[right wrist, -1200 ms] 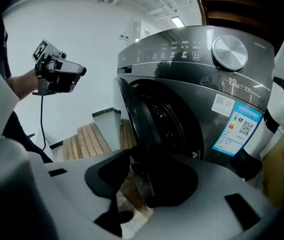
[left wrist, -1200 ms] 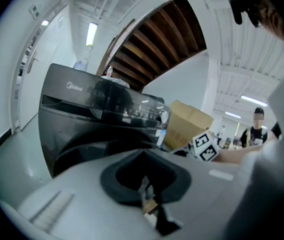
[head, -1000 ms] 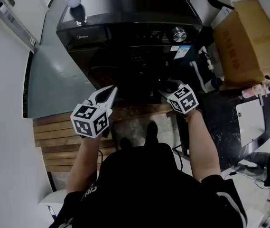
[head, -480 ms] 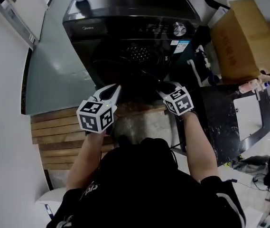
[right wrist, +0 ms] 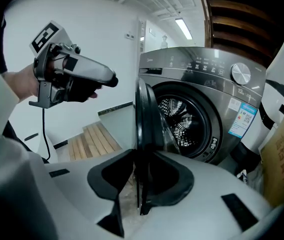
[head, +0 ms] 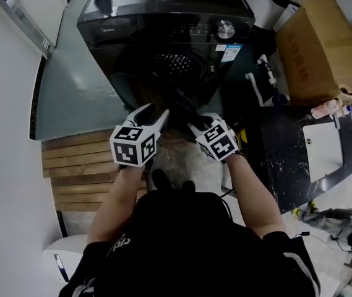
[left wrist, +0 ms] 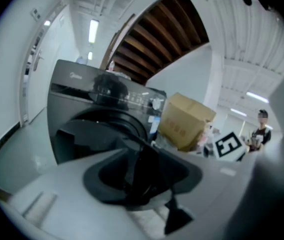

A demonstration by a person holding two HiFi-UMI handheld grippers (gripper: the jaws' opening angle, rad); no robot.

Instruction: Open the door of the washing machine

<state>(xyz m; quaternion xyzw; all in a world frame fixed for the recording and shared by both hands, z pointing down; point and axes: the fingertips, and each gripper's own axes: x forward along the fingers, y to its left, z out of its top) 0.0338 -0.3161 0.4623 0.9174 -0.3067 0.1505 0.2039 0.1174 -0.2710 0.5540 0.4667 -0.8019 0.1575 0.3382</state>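
The door (right wrist: 144, 129) stands swung out from the washing machine (right wrist: 221, 84), its edge clamped in the right gripper (right wrist: 141, 179), whose jaws have just been closing. The left gripper (left wrist: 142, 171), close beside the door, has just been opening its jaws and holds nothing

The one name you can read is "Midea", in pale letters at the left end of the control panel of the washing machine (head: 163, 26). The blue and white sticker (head: 228, 52) under the dial (head: 226, 29) carries print and small coloured bars, all too small to read. The panel's pale symbols and the small vertical tag (right wrist: 214, 144) beside the drum opening are just as illegible. The cardboard box (head: 321, 45) bears reddish characters on its side that you cannot make out. White lettering on your black sleeve (head: 119, 245) is blurred. The left marker cube (head: 133, 146) and right marker cube (head: 218, 142) show only black-and-white square patterns, no words.
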